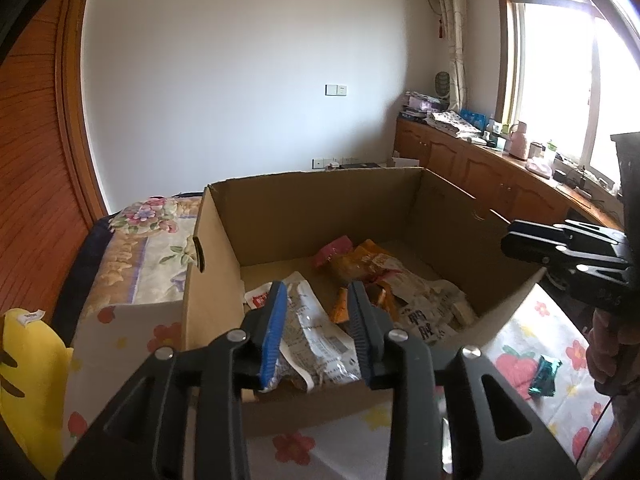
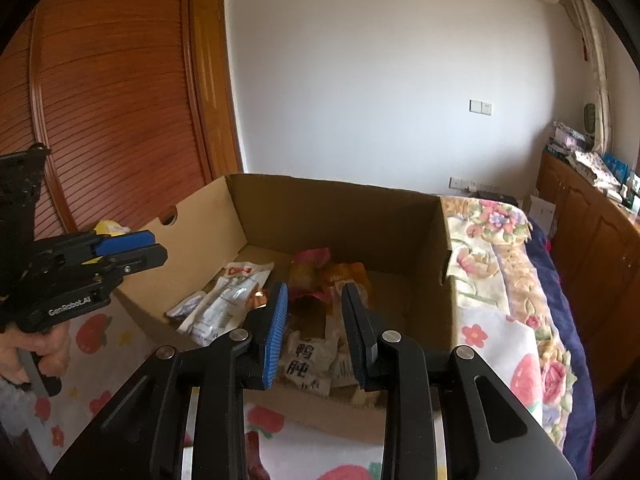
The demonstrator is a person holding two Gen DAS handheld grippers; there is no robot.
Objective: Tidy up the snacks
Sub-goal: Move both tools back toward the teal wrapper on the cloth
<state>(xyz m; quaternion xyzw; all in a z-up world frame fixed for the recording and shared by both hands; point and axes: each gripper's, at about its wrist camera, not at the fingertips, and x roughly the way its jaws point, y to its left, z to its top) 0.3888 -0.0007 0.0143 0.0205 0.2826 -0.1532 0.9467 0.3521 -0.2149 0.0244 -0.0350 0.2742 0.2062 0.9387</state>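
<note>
Now, near to far:
Left hand-held gripper (image 1: 318,300): hangs over the near edge of the cardboard box (image 1: 320,196), jaws a small way apart and empty; the packets seen between its fingers lie below on the box floor.
Right hand-held gripper (image 2: 314,300): beside the left one over the same near edge, jaws likewise slightly parted with nothing in them; a hand (image 2: 36,350) grips the handle of the left tool at the picture's edge.
Snacks in box: a clear silver-printed packet (image 1: 316,328) on the left, a white packet with black characters (image 2: 306,364) nearest the right gripper, small orange packets (image 1: 340,308) between, and a pink-topped packet (image 1: 334,250) farther back.
Loose snack: a small teal wrapper (image 1: 544,374) lies outside the box on the strawberry-print sheet (image 1: 516,360), right of it.
Box position: open-topped, sitting on the bed (image 2: 504,280), a floral quilt just beside its far right wall.
Background: wooden cupboards (image 1: 480,168) under a bright window.
</note>
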